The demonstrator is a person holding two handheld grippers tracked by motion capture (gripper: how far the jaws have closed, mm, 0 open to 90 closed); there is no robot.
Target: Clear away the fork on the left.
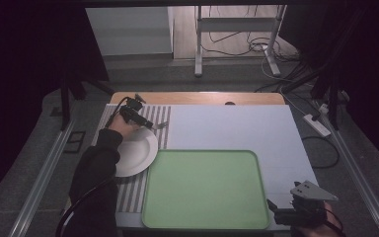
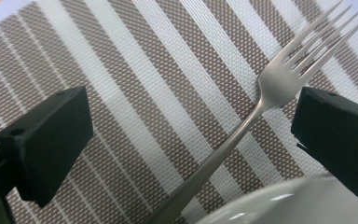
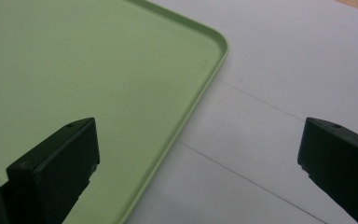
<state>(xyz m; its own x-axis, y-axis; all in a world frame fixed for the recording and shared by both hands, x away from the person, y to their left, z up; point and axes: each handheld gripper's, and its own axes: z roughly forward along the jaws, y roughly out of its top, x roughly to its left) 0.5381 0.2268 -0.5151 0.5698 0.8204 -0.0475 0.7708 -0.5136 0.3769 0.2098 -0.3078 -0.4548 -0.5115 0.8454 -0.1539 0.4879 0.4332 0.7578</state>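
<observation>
The desk (image 1: 237,126) carried a bare green tray (image 1: 205,190) at its near middle, beside which the right claw (image 1: 276,206) waited with jaws wide over the tray's corner, holding nothing and probably in reserve. On the striped placemat (image 1: 158,118) lay the white plate (image 1: 138,150). The fork (image 2: 242,126) rested with its handle on the plate's rim, loose between the wide jaws of the left claw (image 2: 186,135).

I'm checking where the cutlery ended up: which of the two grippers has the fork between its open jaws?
The left gripper, over the striped placemat beside the white plate: the fork lies between its jaws, untouched. The right gripper hovers by the green tray.
</observation>
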